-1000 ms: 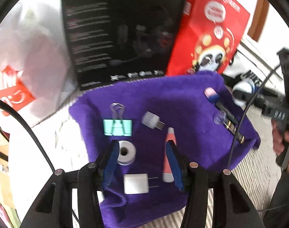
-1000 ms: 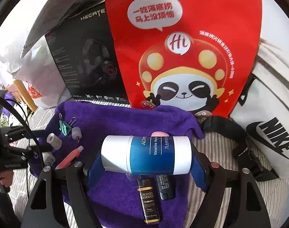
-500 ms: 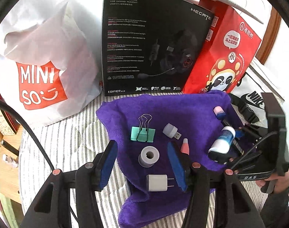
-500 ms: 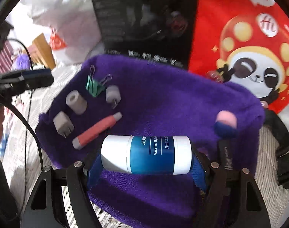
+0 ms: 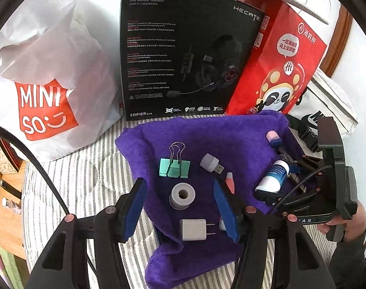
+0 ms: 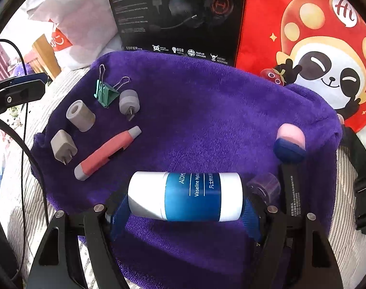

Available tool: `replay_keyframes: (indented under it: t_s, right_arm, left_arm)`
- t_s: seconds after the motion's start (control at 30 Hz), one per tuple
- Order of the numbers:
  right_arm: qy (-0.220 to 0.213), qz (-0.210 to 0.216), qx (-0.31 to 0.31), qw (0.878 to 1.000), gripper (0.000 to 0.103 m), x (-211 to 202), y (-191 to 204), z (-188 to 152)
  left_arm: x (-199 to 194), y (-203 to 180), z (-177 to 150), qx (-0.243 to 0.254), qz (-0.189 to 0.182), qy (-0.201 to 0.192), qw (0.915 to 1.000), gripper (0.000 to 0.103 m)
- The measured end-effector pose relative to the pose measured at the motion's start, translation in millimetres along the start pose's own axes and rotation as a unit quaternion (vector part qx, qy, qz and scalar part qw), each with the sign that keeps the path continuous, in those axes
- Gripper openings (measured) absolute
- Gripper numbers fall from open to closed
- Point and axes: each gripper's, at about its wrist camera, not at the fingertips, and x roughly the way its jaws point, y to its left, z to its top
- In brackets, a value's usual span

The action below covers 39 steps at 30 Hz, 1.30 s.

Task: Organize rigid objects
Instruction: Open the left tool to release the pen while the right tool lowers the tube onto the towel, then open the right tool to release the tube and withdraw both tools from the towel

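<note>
A purple towel (image 5: 231,139) (image 6: 207,101) lies on a striped cloth. On its left side lie a green binder clip (image 5: 174,167) (image 6: 105,95), a grey spool (image 5: 182,195) (image 6: 80,115), a white plug adapter (image 5: 193,229) (image 6: 63,147), a small USB light (image 5: 210,162) (image 6: 128,101) and a pink pen-shaped tool (image 5: 229,179) (image 6: 108,153). My left gripper (image 5: 180,213) is open and empty above the spool and adapter. My right gripper (image 6: 185,213) (image 5: 276,183) is shut on a blue-and-white Vaseline tube (image 6: 185,196) (image 5: 274,175), held crosswise low over the towel's right part.
A pink-capped blue item (image 6: 290,142), a black stick (image 6: 292,197) and a clear cap (image 6: 263,185) lie at the towel's right edge. Behind stand a black headset box (image 5: 183,55), a red panda bag (image 5: 284,67), a white Miniso bag (image 5: 43,89) and a Nike bag (image 5: 327,101).
My right gripper has carried the Vaseline tube left and down over the towel, closer to the pink tool. My left gripper has pulled back and up, widening its view.
</note>
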Motion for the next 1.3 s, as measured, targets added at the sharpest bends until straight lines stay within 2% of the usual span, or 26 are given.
replay_keyframes:
  t_s: [0.13, 0.27, 0.47, 0.77, 0.87, 1.03, 1.07, 1.1, 1.13, 1.17, 1.3]
  right_arm:
    - [0.0, 0.0, -0.003, 1.0, 0.078, 1.9, 0.1, -1.1]
    - [0.003, -0.023, -0.042, 0.999, 0.08, 7.4, 13.8, -2.6]
    - [0.024, -0.017, -0.041, 0.999, 0.081, 6.5, 12.8, -1.9]
    - [0.059, -0.031, 0.0, 0.998, 0.082, -11.2, 0.9, -22.8]
    - [0.046, -0.034, 0.032, 0.998, 0.082, -32.9, -6.1, -33.3]
    - [0.011, -0.049, 0.06, 0.997, 0.087, -70.4, -9.6, -48.3]
    - [0.003, -0.058, 0.069, 0.996, 0.088, -78.4, -10.1, -53.8]
    - [0.001, -0.065, 0.075, 0.995, 0.093, -84.3, -11.3, -57.5]
    - [-0.001, -0.08, 0.081, 0.994, 0.098, -93.1, -10.7, -64.9]
    - [-0.003, -0.092, 0.083, 0.992, 0.1, -98.2, -9.5, -68.6]
    - [-0.032, -0.138, 0.077, 0.987, 0.102, -124.7, 1.4, -82.2]
  left_arm:
    - [-0.3, -0.5, 0.3, 0.002, -0.002, 0.0, 1.0, 0.058]
    - [-0.1, -2.7, 0.4, 0.007, -0.005, 0.003, 1.0, 0.058]
    - [-2.5, -4.7, 0.3, 0.012, -0.012, 0.002, 0.9999, 0.059]
    - [-7.1, -16.4, 0.5, 0.026, -0.008, 0.012, 0.9996, 0.074]
    - [-9.0, -26.8, 0.4, 0.042, 0.003, 0.017, 0.999, 0.075]
    - [-22.1, -44.0, -1.5, 0.063, 0.026, 0.017, 0.9975, 0.083]
    - [-26.7, -46.7, -2.0, 0.064, 0.032, 0.014, 0.9973, 0.084]
    - [-31.2, -48.7, -3.7, 0.062, 0.038, 0.011, 0.9973, 0.089]
    - [-35.5, -50.5, -6.7, 0.059, 0.043, 0.008, 0.9973, 0.1]
    - [-39.7, -52.6, -11.7, 0.051, 0.052, 0.007, 0.9973, 0.103]
    - [-49.8, -60.9, -31.2, 0.029, 0.065, 0.018, 0.9973, 0.103]
